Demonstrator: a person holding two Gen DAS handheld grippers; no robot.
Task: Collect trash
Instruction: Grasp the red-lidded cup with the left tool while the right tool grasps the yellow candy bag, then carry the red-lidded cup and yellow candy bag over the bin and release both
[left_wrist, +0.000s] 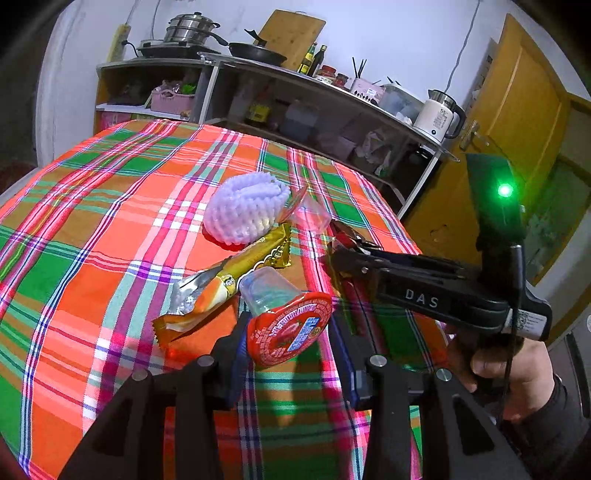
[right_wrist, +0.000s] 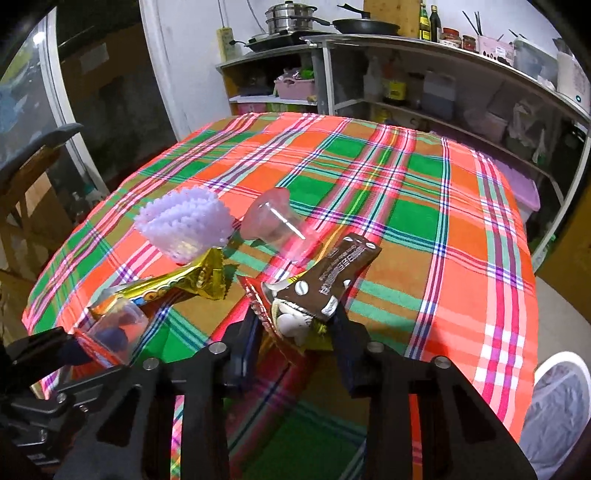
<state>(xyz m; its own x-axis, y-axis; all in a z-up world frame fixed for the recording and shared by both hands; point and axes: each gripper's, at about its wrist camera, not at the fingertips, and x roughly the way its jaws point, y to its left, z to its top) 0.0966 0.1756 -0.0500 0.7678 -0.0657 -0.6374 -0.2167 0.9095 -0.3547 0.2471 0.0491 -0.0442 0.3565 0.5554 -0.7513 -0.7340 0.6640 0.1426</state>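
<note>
Looking through the left wrist cam first, my left gripper had its jaws partway open but pressed on a clear jelly cup with a red foil lid, lid facing the lens, held just above the plaid tablecloth. Past it lay a gold wrapper, torn open at the near end, and behind that a white foam fruit net with a 2nd clear cup just beside it. Off to the right, a hand held my right gripper, its tips down at a dark wrapper on the cloth.

Over on the right wrist cam, the right gripper had its jaws fairly narrow, closed on a brown snack wrapper that stuck up and away from the fingertips, with a red wrapper bunched in there too. The foam net, the empty clear cup and the gold wrapper sat on the cloth to the left. The left gripper showed at the lower left with its jelly cup. A white mesh bin stood on the floor at the right, below the table edge.
</note>
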